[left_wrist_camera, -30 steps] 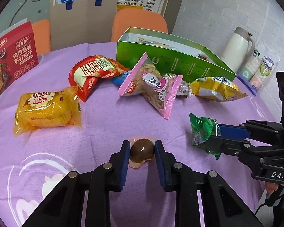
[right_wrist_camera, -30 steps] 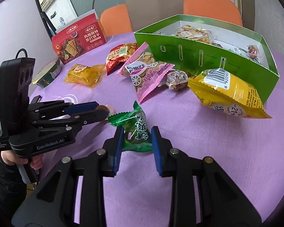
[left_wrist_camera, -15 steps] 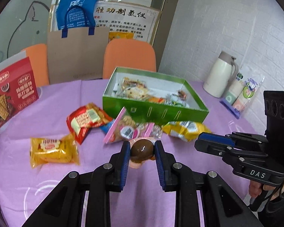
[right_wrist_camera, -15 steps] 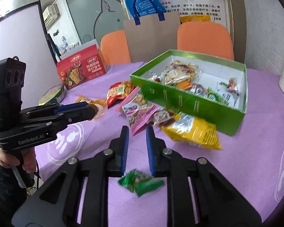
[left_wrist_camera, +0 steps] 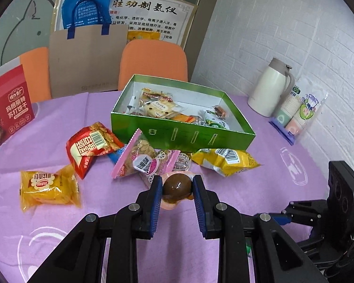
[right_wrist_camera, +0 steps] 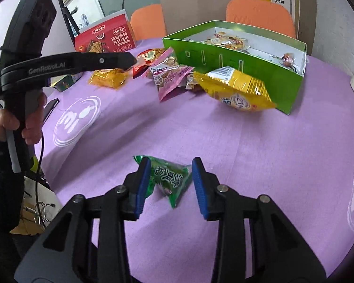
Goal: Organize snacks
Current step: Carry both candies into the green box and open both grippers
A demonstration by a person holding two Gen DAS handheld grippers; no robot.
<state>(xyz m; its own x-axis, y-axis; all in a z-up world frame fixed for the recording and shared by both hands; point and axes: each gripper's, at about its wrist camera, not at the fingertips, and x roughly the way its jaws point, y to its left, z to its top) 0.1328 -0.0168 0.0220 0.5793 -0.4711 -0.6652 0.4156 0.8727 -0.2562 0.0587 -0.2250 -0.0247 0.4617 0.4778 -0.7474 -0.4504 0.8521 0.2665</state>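
Note:
My left gripper (left_wrist_camera: pixel 177 184) is shut on a brown braised egg in a clear pink-edged packet (left_wrist_camera: pixel 177 186), held above the purple tablecloth (left_wrist_camera: pixel 259 195). From the right wrist view that left gripper (right_wrist_camera: pixel 131 59) hangs at the upper left, in a person's hand (right_wrist_camera: pixel 30 127). My right gripper (right_wrist_camera: pixel 171 184) is open, its blue pads on either side of a green snack packet (right_wrist_camera: pixel 171 178) lying on the cloth. The green box (left_wrist_camera: pixel 181 139) behind holds several snacks. In front of it lie a pink biscuit bag (left_wrist_camera: pixel 141 162), a yellow bag (left_wrist_camera: pixel 226 160) and a red bag (left_wrist_camera: pixel 92 146).
A yellow cake packet (left_wrist_camera: pixel 48 187) lies at the left. A red cracker box (left_wrist_camera: pixel 8 115) stands at the far left. A cream thermos (left_wrist_camera: pixel 270 87) and packed paper cups (left_wrist_camera: pixel 299 115) stand by the white brick wall. Orange chairs (left_wrist_camera: pixel 153 61) are behind the table.
The left gripper lifted the egg off the cloth and holds it up. The green packet slipped from the right gripper onto the cloth; the right gripper has opened and come down around it.

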